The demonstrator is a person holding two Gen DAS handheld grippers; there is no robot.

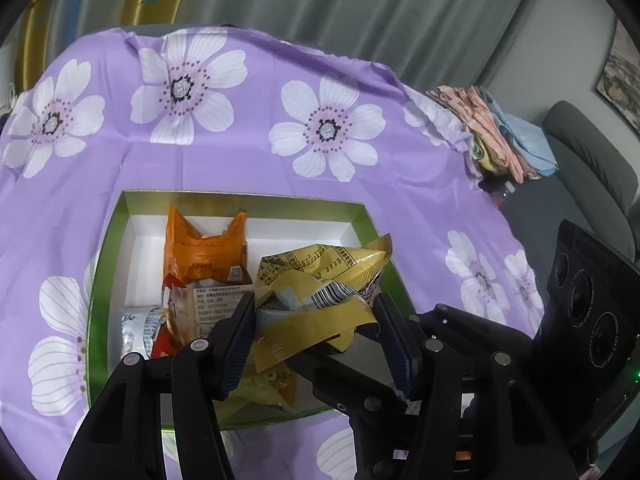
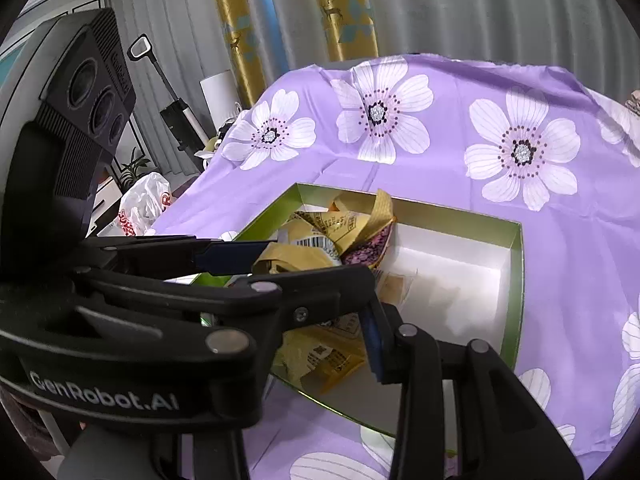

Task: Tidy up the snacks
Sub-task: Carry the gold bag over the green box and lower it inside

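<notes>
A crumpled yellow snack packet [image 1: 320, 280] hangs over the open green-rimmed box [image 1: 248, 196], and my left gripper [image 1: 316, 328] is shut on it, a pad against each side. In the right wrist view the same packet [image 2: 320, 240] shows between the left gripper's [image 2: 316, 260] fingers. My right gripper [image 2: 328, 332] reaches in from the right just beneath. Only its right pad [image 2: 374, 340] shows, beside another yellow packet [image 2: 332, 356] lying in the box [image 2: 516, 280]. Its other finger is hidden behind the left gripper. An orange packet [image 1: 204, 244], a clear labelled packet [image 1: 208, 304] and a silver-white one [image 1: 140, 328] also lie in the box.
The box sits on a table under a purple cloth with white flowers [image 1: 280, 152]. Folded fabrics [image 1: 496, 132] are stacked at its far right corner, with a grey sofa [image 1: 592, 160] beyond. A white plastic bag [image 2: 144, 204] and an upright vacuum [image 2: 180, 116] stand off the table's left side.
</notes>
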